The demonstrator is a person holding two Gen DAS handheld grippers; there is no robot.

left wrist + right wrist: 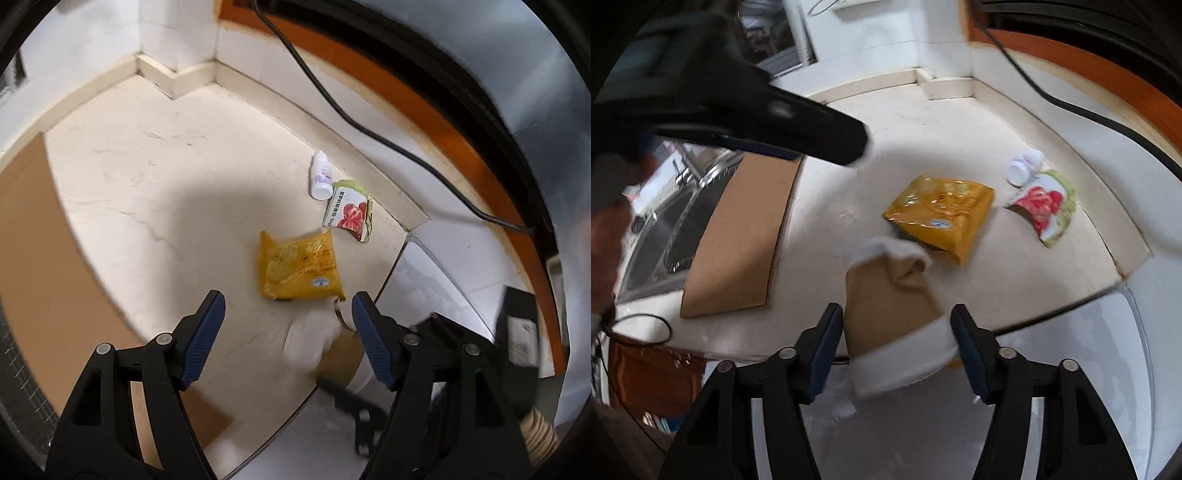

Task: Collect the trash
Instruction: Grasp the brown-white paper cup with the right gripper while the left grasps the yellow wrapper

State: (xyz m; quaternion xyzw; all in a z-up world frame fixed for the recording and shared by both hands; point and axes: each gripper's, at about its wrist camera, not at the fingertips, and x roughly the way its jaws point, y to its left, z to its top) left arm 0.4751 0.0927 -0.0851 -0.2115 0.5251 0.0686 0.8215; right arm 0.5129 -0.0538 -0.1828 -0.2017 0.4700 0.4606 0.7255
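Observation:
A crushed brown paper cup (886,295) with a white rim hangs blurred between the fingers of my right gripper (897,310), at the counter's front edge. The jaws stand wide and the pads do not clearly press on it. The same cup (332,347) shows low in the left wrist view. On the pale counter (166,184) lie a yellow snack packet (295,269), a red-and-green packet (349,214) and a small white bottle (320,177) on its side. My left gripper (288,297) is open and empty, hovering just short of the yellow packet. One of its fingers (812,136) crosses the right wrist view.
A flat cardboard sheet (738,236) lies on the counter's left side, next to a steel sink (665,229). A black cable (332,103) runs along the tiled wall under an orange-brown frame (443,129). A pale grey surface (1071,369) lies below the counter's front edge.

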